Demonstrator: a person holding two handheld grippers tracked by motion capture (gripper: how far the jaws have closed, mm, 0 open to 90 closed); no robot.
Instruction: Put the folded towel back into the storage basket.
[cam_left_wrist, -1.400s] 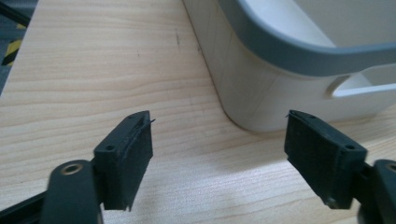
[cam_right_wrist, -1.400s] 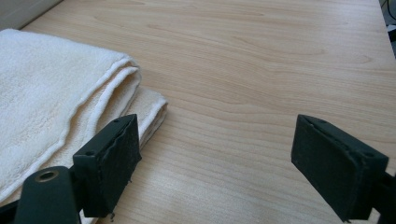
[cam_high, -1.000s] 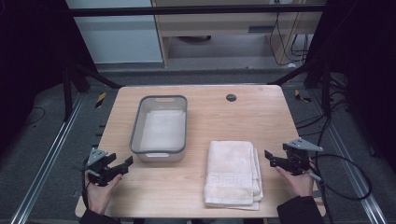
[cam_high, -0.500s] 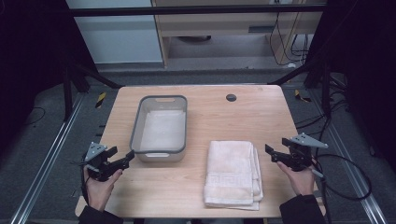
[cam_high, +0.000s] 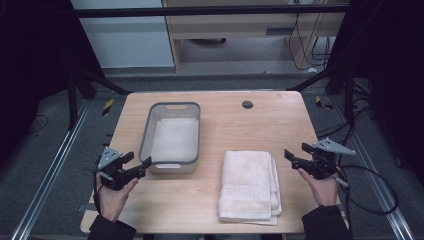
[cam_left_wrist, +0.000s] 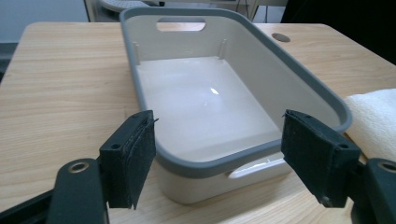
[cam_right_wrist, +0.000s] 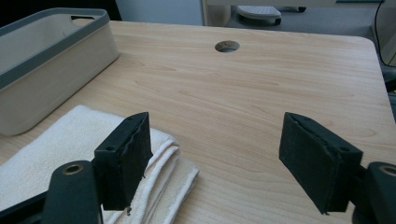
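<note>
A grey-rimmed cream tub (cam_high: 146, 132) stands empty on the left half of the wooden table. A folded cream towel (cam_high: 248, 185) lies at the front right. My left gripper (cam_high: 139, 161) hovers open just off the tub's near left corner. In the left gripper view its jaws (cam_left_wrist: 219, 158) frame the tub's near end (cam_left_wrist: 299, 65) without touching it. To the right of the towel, my right gripper (cam_high: 296, 152) is open. Its jaws (cam_right_wrist: 215, 154) have just been closing a little with nothing between them, above the towel's edge (cam_right_wrist: 56, 144).
A round cable hole (cam_high: 247, 104) sits near the table's far edge. Bare wood lies between the tub and the towel and across the far right. The table's front edge is close below both hands. A cable trails from the right gripper off the table's right side.
Both hands have risen a little. The left gripper has also drifted right, closer to the tub's near corner. The tub and the towel have not moved.
</note>
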